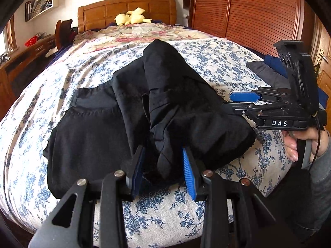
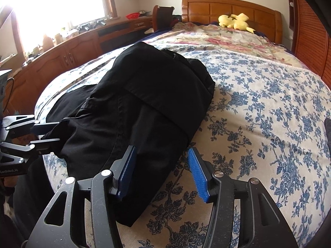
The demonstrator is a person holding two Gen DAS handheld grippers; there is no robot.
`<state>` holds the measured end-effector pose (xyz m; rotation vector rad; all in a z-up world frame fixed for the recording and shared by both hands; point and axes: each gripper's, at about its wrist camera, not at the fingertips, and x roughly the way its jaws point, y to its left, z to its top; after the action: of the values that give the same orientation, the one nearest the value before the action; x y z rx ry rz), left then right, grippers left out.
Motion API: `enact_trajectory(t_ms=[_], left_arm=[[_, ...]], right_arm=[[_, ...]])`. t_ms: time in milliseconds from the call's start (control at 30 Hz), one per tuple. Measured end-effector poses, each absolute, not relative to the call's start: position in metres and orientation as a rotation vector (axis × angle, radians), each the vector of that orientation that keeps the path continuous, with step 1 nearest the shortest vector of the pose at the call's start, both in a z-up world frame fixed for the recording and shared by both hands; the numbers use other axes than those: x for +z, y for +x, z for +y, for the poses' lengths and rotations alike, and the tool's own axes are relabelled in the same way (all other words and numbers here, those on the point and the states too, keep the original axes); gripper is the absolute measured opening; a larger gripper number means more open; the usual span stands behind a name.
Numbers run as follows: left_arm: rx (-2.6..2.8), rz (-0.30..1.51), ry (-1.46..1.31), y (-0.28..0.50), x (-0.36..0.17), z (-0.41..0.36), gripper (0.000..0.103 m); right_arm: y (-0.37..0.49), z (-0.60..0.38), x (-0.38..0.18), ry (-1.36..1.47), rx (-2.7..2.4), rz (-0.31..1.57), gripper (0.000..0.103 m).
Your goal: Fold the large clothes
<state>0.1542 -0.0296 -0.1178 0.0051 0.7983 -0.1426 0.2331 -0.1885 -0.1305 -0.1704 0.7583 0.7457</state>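
While the black garment (image 1: 128, 111) lay bunched on the blue-flowered bedspread (image 1: 217, 62) near the foot edge of the bed, one fold of it rose in a peak toward the headboard end, and seams and what looked like a pocket edge showed on its flatter part. From the right wrist view the same garment (image 2: 144, 95) sat as a thick folded mound, its near end reaching the foot edge.

A bunch of the cloth hung between the blue pads of the left gripper (image 1: 163, 173), which was clenched on that fold just above the foot edge. The right gripper (image 2: 163, 169) stood released: its left pad lay against the garment's near end, its right pad was clear of the cloth over bare bedspread, and nothing was pinched. Seen from the left wrist camera, the right gripper (image 1: 233, 101) came in from the right-hand edge of the bed with a hand (image 1: 300, 142) in a grey sleeve on its handle.

Beyond the garment a pink-flowered quilt (image 1: 132, 35) covered the head end, a yellow plush toy (image 1: 132, 17) rested against the wooden headboard (image 1: 126, 8), and dark blue and grey clothes (image 1: 269, 70) lay at the bed's right edge.
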Motion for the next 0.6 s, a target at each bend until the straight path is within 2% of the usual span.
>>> enact_trajectory(t_ms=[33,67,433,600], left_arm=[[-0.154,0.785,0.022,0.153,-0.116,-0.031,0.022],[-0.171,0.779,0.027,0.151,-0.114,-0.032,0.007],[-0.075,0.618,0.074,0.144,-0.046,0.007,0.004],[0.037,0.616,0.038,0.139,-0.051,0.053,0.004]], right_arm=[[0.233,-0.189,-0.130,-0.169,0.744,0.754,0.054],[0.233,-0.189,-0.130,-0.169,0.742,0.750,0.054],[0.235,-0.192,-0.105,-0.078,0.745,0.670,0.054],[0.227,-0.171,-0.093,-0.047,0.809,0.625,0.054]])
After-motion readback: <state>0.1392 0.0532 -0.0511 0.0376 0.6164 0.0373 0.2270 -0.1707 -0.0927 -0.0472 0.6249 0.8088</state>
